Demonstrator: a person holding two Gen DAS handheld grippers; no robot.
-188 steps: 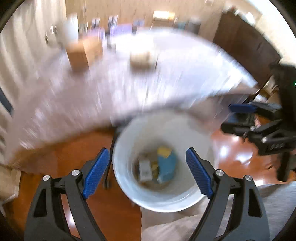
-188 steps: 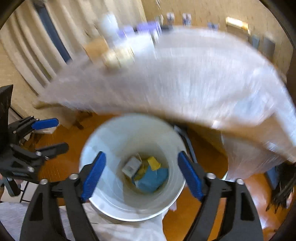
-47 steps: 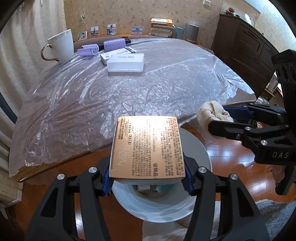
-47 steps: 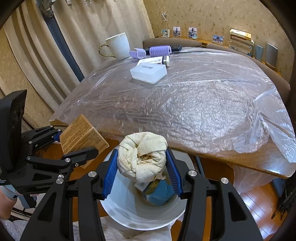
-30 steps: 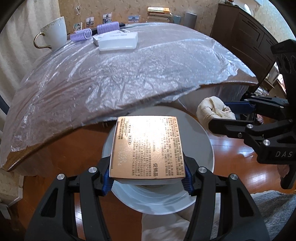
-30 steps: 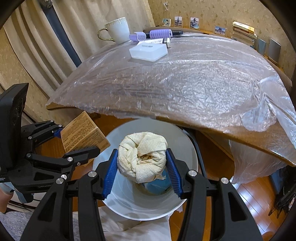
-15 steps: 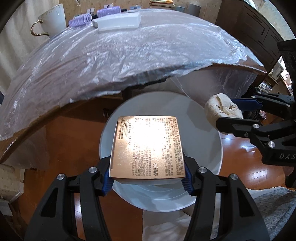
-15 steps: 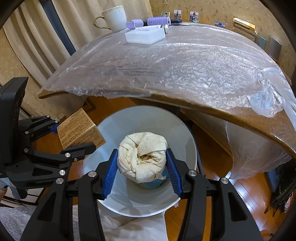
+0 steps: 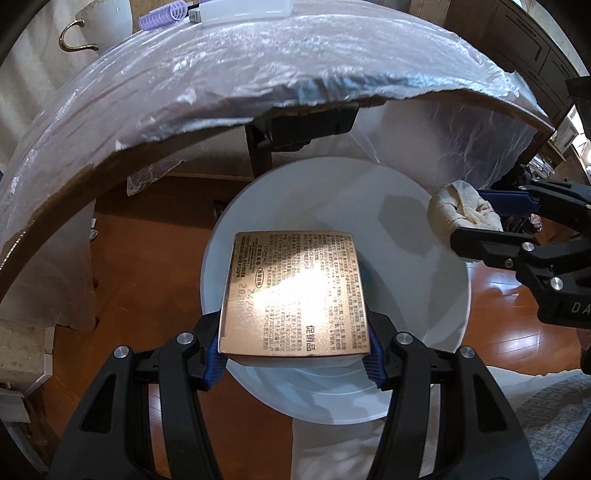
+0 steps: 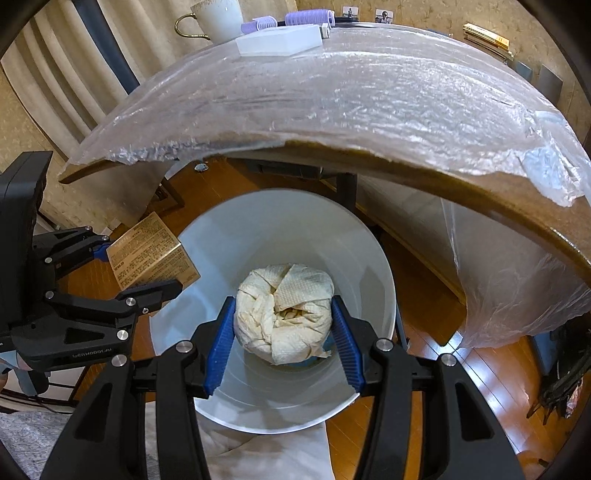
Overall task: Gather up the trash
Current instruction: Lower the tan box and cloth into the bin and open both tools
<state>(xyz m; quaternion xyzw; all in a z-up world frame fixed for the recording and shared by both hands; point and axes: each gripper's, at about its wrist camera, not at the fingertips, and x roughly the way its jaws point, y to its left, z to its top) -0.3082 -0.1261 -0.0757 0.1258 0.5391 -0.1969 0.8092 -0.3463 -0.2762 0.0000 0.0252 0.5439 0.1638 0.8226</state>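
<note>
Two pieces of trash are held over a white bin beside a plastic-covered table.

The table (image 10: pixel 369 92), wrapped in clear plastic sheeting (image 9: pixel 258 66), is seen above the white bin (image 10: pixel 280 221), which stands on a wooden floor (image 9: pixel 147 266) just beside the table edge. A copper-coloured printed box (image 9: pixel 295 291) is pinched flat between the blue pads of the left gripper (image 9: pixel 295 354), over the bin mouth. A crumpled off-white paper towel wad (image 10: pixel 284 312) is clamped by the right gripper (image 10: pixel 282 343), also over the bin opening. On the far tabletop a white cup (image 10: pixel 218 18), purple hair rollers (image 10: pixel 306 16) and a white flat case (image 10: pixel 279 40) are seen.
</note>
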